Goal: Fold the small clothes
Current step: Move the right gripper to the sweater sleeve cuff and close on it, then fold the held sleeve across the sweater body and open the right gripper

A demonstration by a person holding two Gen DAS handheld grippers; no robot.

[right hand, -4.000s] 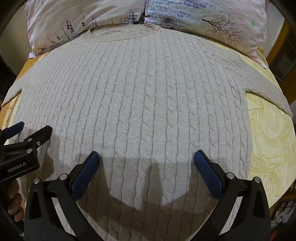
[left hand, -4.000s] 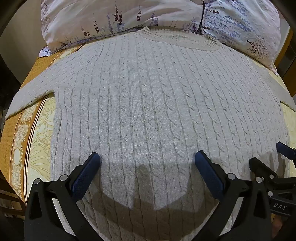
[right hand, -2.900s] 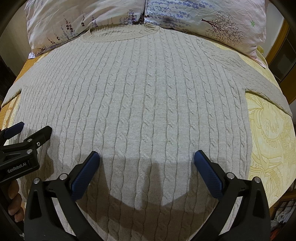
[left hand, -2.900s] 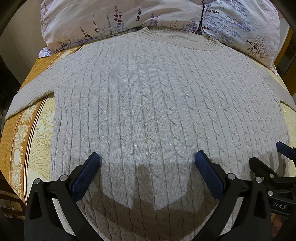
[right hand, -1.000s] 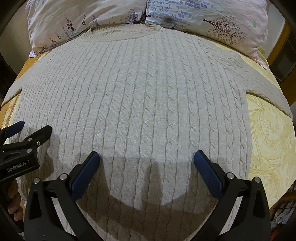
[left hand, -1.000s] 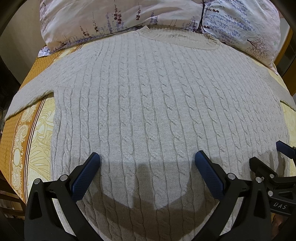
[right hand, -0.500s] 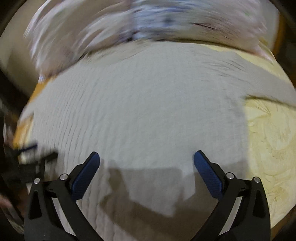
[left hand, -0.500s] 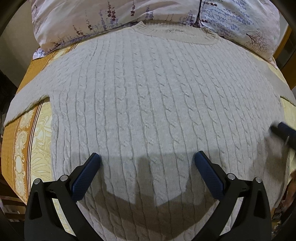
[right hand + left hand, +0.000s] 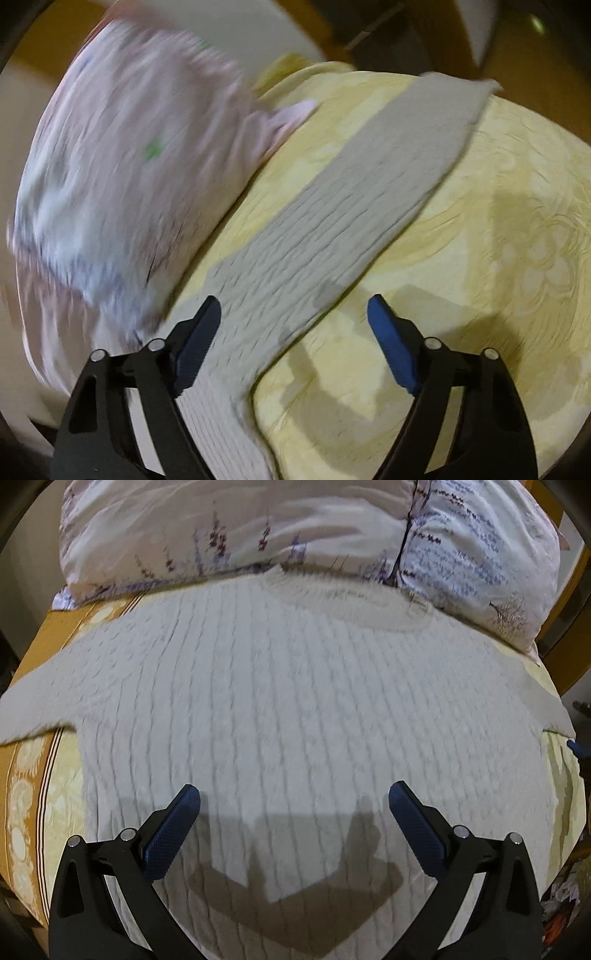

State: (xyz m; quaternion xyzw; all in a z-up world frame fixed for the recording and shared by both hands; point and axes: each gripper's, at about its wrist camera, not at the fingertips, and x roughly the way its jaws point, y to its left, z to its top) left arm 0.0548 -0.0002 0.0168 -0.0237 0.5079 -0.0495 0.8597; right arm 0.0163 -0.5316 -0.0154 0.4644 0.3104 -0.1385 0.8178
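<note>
Before you: one bed (image 9: 35, 805), covered in a pale yellow spread with an ochre ornamental band along its left edge. Lying directly on it:
- One grey cable-knit sweater (image 9: 295, 709), flat, neckline toward the head of the bed, sleeves out to either side; its right sleeve (image 9: 351, 206) runs diagonally over the yellow cover.
- Two floral pillows (image 9: 229, 528), side by side, touching the sweater's collar.

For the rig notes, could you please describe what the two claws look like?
Both match: the left claw and right claw have black plastic arms with cut-out slots and silver pivot screws, ending in blue textured finger pads. No cables, markings or sleeves show.
</note>
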